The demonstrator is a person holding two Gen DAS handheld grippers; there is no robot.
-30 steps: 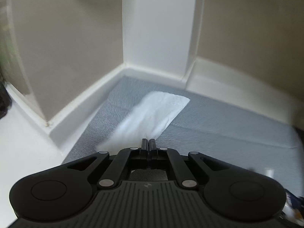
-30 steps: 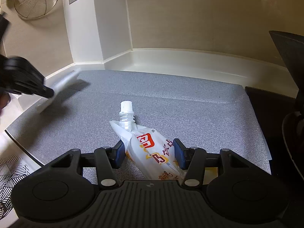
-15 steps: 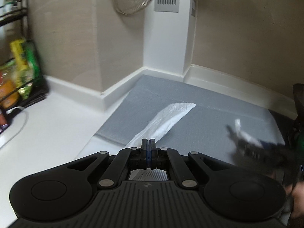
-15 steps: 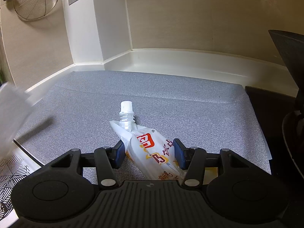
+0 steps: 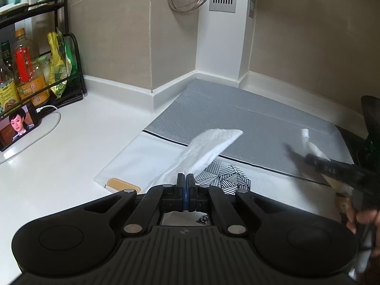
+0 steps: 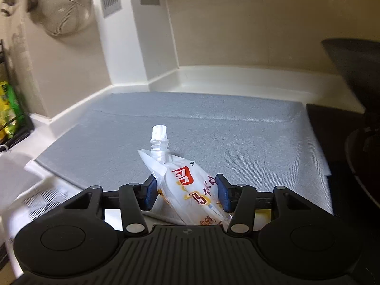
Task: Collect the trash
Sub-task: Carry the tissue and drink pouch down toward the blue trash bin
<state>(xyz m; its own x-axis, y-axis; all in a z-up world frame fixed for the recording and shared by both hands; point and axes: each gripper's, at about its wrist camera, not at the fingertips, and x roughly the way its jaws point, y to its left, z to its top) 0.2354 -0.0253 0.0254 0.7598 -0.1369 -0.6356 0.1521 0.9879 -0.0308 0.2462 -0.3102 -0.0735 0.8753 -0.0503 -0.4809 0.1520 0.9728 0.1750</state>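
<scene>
In the left wrist view, the left tool (image 5: pixel 186 178) is pinching the near end of a white paper napkin (image 5: pixel 209 146) between fully closed pads, so the sheet is hanging out toward one o'clock, clear of the white table (image 5: pixel 78 147) and the grey mat (image 5: pixel 237 118). Gripping one end is probably letting the limp sheet trail freely for carrying off as trash. A patterned plastic bag (image 5: pixel 228 175) is lying under it at one o'clock, and a phone (image 5: pixel 17 125) is leaning at nine o'clock. The right tool (image 5: pixel 332 166) is showing blurred at three o'clock.

In the right wrist view, the right tool (image 6: pixel 186 193) is standing at a middling width, its blue pads bracketing a spouted drink pouch (image 6: pixel 187 185), cap pointing to twelve o'clock above the mat; the pads appear to be pressing its sides, gently enough not to crush it.
</scene>
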